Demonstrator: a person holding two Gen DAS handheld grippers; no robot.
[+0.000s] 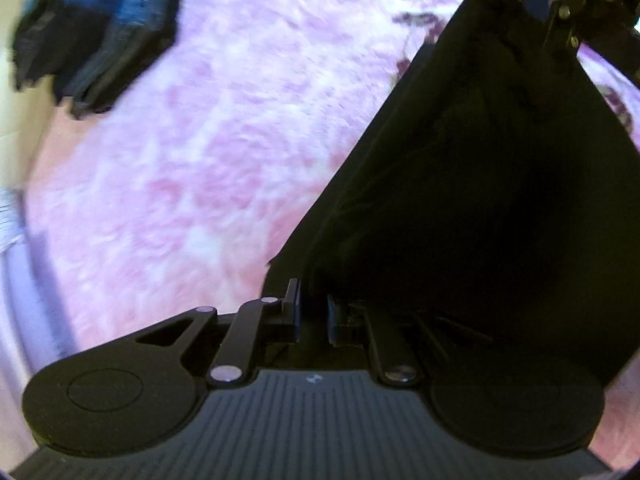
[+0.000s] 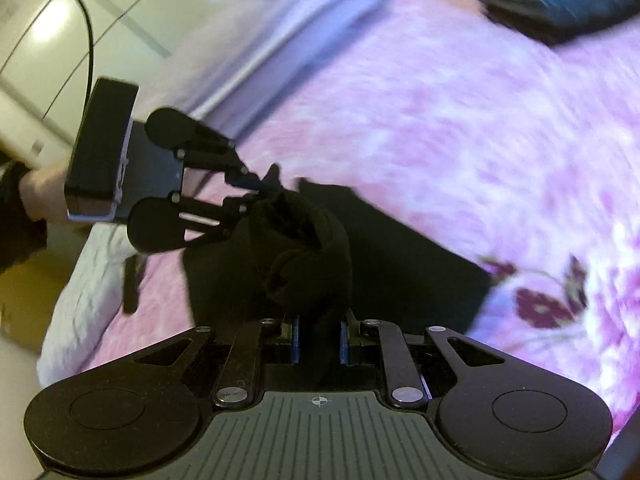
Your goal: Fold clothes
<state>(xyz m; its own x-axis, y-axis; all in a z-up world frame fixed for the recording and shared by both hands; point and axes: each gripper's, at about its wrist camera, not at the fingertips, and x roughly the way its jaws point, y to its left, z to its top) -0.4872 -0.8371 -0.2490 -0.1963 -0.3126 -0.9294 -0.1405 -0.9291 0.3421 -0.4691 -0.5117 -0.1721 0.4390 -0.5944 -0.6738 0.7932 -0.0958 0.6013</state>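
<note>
1. Your left gripper (image 1: 313, 316) has its fingers drawn close on an edge of the black garment (image 1: 472, 200). In the left wrist view a small gap shows between the blue pads, and the cloth rises from right beside them, so I judge it pinched. The right wrist view agrees: there the left gripper's tips meet the bunched fabric.

2. Your right gripper (image 2: 319, 338) is clamped on the same garment (image 2: 320, 248). Dark cloth fills the space between its blue pads and climbs straight out of them.

3. Where the garment is: lifted and stretched between your two tools above the pink floral bedspread (image 1: 192, 168). In the left wrist view it hangs as one taut, flat sheet. In the right wrist view part of it is bunched into a rolled lump near the left tips, while a flat panel lies on or close to the bedspread beyond; contact cannot be confirmed.

4. Why held so, as a judgement: a grip at two points keeps the edge straight, ready to be laid over as a fold.

5. A dark blue pile of clothes (image 1: 96, 32) sits well apart at the far side of the bed, likely already folded; blur hides detail.

6. Both views are motion-smeared.
</note>
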